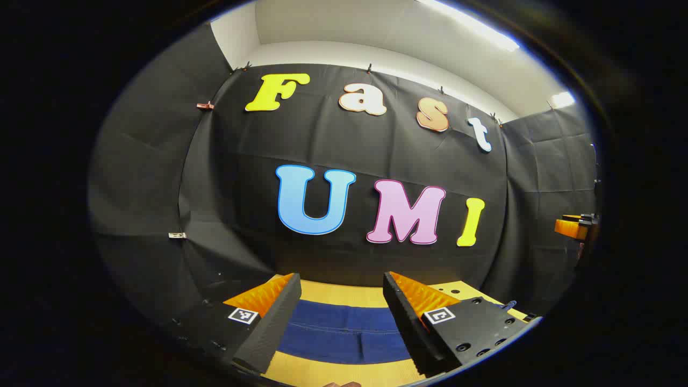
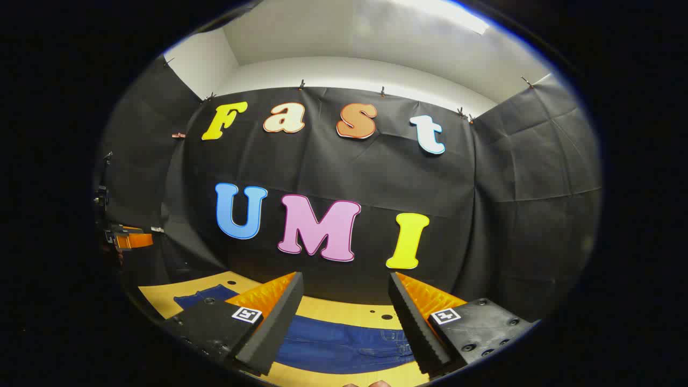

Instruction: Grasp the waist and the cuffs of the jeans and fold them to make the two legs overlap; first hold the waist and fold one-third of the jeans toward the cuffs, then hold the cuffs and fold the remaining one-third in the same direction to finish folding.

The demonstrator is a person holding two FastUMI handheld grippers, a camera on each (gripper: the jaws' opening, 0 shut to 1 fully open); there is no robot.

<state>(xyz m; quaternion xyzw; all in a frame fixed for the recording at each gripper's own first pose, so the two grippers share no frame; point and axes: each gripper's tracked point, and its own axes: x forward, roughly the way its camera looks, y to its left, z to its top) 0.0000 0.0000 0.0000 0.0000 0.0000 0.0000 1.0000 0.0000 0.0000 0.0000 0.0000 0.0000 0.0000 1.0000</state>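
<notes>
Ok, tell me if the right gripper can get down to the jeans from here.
Probably yes: the right gripper is open, the jeans lie flat on the table just beyond its fingers, nothing between.

A recording booth: clipped-up black cloth wall beyond the jaws, pale wooden desk beneath, white ceiling overhead.

Your jeans lie flat on the surface, running from 9 to 3 o'clock. In the left gripper view they sit at 12 o'clock between your fingers. In the right gripper view, the jeans lie ahead likewise, reaching to 10 o'clock; the other gripper hangs at 9 o'clock.
</notes>
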